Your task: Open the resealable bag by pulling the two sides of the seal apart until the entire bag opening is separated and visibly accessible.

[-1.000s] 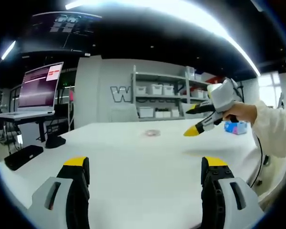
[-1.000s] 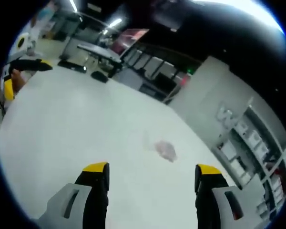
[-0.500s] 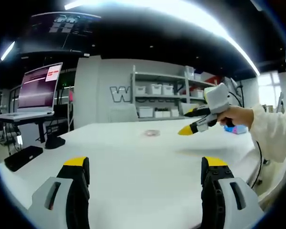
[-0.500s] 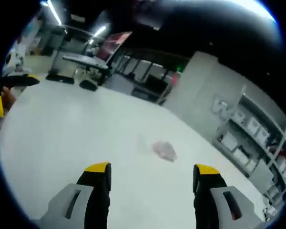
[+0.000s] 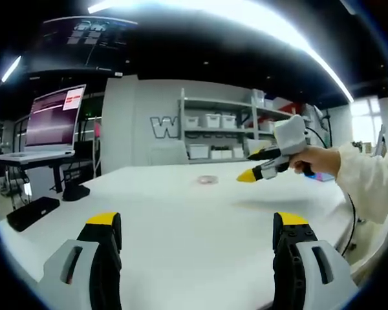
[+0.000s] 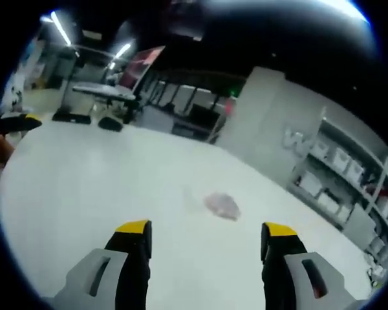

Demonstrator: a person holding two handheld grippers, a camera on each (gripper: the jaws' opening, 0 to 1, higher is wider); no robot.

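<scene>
While both grippers' fingers stand apart (holding nothing), right gripper view shows the bag (image 6: 221, 205) closer — flat on the table (image 6: 103, 181).

A white table (image 5: 181, 219) fronts a grey wall (image 5: 142, 123), bin-stacked shelves (image 5: 213, 132) and a lit monitor (image 5: 52, 119).

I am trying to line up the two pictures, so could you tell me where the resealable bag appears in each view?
Left gripper view: the resealable bag lies small and far off on the white table, near centre.
Right gripper view: the bag lies ahead, between the open jaws.
Shared landmark: the shelf of white bins.
</scene>
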